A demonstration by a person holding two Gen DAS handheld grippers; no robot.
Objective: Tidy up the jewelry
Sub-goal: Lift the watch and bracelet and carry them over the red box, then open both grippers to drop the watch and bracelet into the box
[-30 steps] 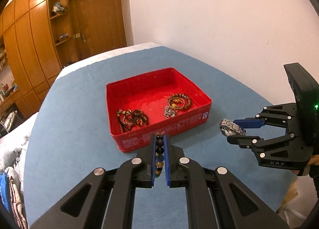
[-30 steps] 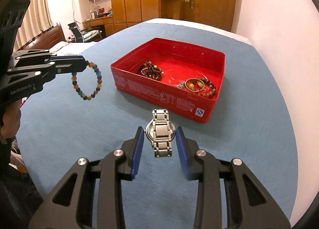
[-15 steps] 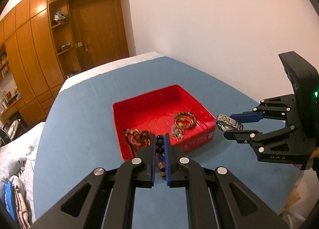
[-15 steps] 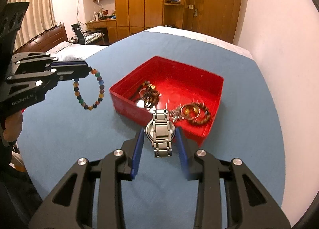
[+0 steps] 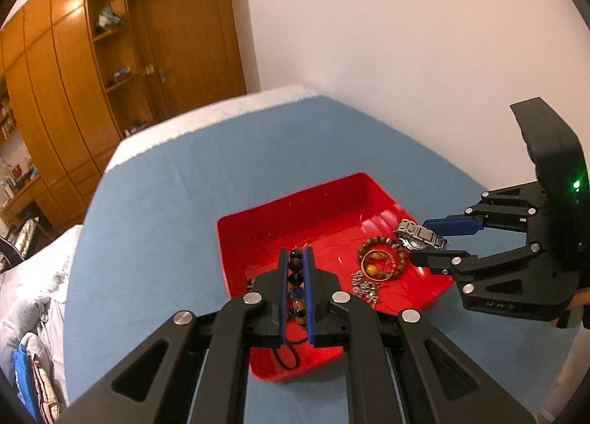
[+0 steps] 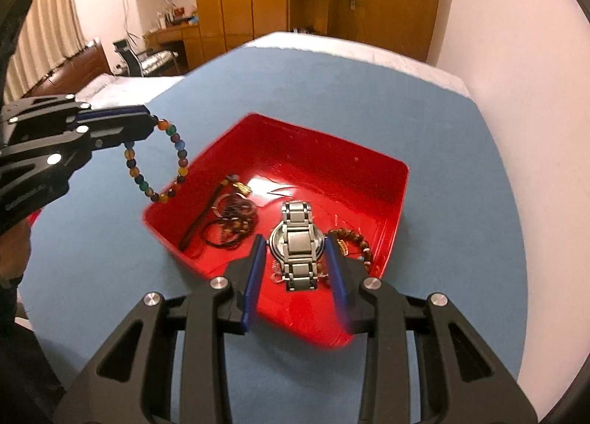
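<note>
The left gripper (image 6: pixel 147 125) is pinching a multicoloured bead bracelet (image 6: pixel 158 162), dangling it over the red tray's (image 6: pixel 368 162) left corner. The right gripper (image 6: pixel 295 250) is clamping a steel wristwatch (image 6: pixel 298 243) above the tray's near edge, over beaded bracelets (image 5: pixel 383 263).

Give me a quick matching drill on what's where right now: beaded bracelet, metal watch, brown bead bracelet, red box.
Things:
1. multicoloured bead bracelet
2. metal watch
3. brown bead bracelet
4. red box

States:
A. lying inside the box
B. resting on the blue cloth
C. clamped in the left gripper
D. clamped in the right gripper

Pairs: 1-C, 2-D, 3-A, 4-B
</note>
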